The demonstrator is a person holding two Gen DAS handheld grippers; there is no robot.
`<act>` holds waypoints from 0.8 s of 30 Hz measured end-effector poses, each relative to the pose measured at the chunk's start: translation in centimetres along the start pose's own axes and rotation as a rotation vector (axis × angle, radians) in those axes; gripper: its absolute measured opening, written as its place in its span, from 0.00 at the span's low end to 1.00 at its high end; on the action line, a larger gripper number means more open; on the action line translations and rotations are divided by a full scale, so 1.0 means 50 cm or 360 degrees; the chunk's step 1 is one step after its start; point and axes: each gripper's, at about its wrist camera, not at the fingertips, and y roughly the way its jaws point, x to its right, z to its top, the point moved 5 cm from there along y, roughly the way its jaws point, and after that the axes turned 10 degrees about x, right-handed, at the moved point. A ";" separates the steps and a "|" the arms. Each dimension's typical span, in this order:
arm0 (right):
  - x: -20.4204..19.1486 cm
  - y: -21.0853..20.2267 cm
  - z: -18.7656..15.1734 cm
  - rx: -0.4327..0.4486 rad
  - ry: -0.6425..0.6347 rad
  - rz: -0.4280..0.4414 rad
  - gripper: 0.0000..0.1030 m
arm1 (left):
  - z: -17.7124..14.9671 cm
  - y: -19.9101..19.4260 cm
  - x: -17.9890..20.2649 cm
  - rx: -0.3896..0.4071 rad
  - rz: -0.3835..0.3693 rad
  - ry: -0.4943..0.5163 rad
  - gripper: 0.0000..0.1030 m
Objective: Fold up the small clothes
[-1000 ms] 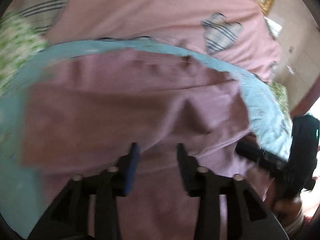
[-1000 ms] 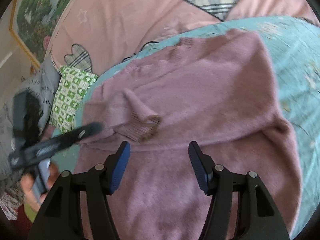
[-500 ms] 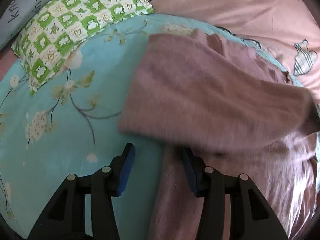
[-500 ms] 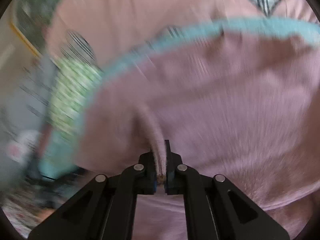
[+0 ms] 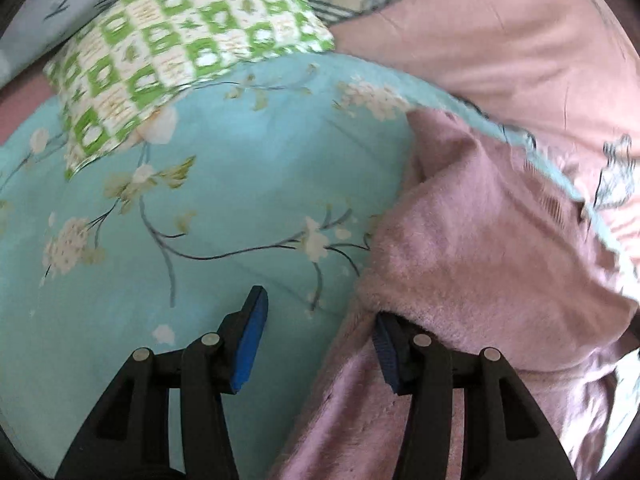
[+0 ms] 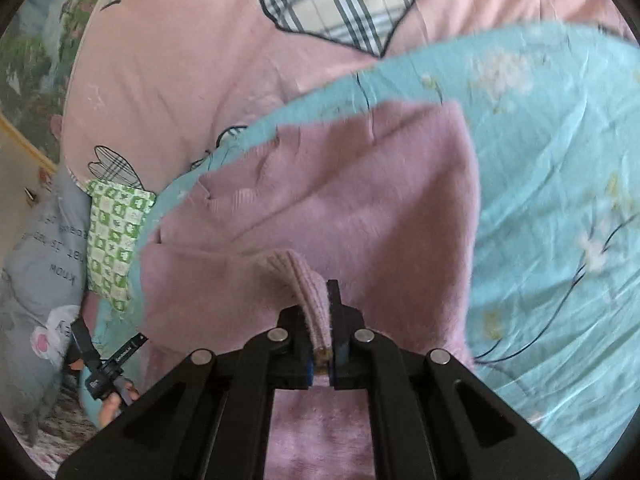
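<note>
A fuzzy mauve-pink sweater [image 6: 360,208] lies on a turquoise floral sheet [image 6: 560,160]. My right gripper [image 6: 320,320] is shut on the sweater's ribbed sleeve cuff [image 6: 308,292] and holds it over the sweater's body. In the left wrist view the sweater [image 5: 480,240] fills the right side, with a folded edge draped over the right fingertip [image 5: 386,344]. My left gripper [image 5: 316,336] is open and empty, at the sweater's left edge above the sheet [image 5: 200,200].
A green checked pillow [image 5: 180,52] lies at the far left of the sheet, with a grey printed cushion [image 6: 44,248] beside it. A pink quilt with plaid hearts [image 6: 200,60] lies behind. The left gripper [image 6: 104,368] shows at the lower left of the right wrist view.
My right gripper has closed on the sleeve cuff and lifted it. My left gripper stayed open and swung left off the sweater toward its left edge.
</note>
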 end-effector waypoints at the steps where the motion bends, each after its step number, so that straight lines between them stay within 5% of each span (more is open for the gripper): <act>1: 0.000 -0.005 0.003 0.0016 0.0040 0.0060 0.05 | 0.000 -0.004 -0.009 0.0000 -0.0011 -0.0022 0.51; 3: -0.002 -0.008 0.005 0.0014 0.0063 0.0092 0.05 | -0.007 -0.005 -0.020 -0.0031 -0.0025 -0.0060 0.51; 9: 0.017 0.057 -0.041 -0.0162 -0.0032 -0.0148 0.05 | -0.016 -0.004 -0.023 -0.0042 -0.0041 -0.0063 0.51; 12: 0.030 0.064 -0.049 -0.0171 0.0026 -0.0152 0.05 | -0.016 0.000 -0.031 -0.0062 -0.0070 -0.0112 0.51; 16: -0.011 0.016 -0.015 -0.0110 0.0247 0.0205 0.05 | -0.014 -0.002 -0.034 -0.0074 -0.0093 -0.0111 0.51; 18: -0.040 -0.012 0.010 -0.0113 0.0247 0.0278 0.05 | -0.015 0.000 -0.033 -0.0077 -0.0088 -0.0094 0.51; 20: -0.041 -0.012 0.022 -0.0098 0.0084 0.0046 0.07 | -0.017 0.000 -0.029 -0.0069 -0.0075 -0.0081 0.52; 23: -0.003 0.022 0.021 -0.0093 -0.0216 -0.0548 0.15 | -0.018 0.000 -0.026 -0.0062 -0.0049 -0.0066 0.52; 24: 0.001 0.028 0.014 -0.0099 -0.0226 -0.0563 0.15 | -0.018 0.000 -0.026 -0.0060 -0.0048 -0.0065 0.52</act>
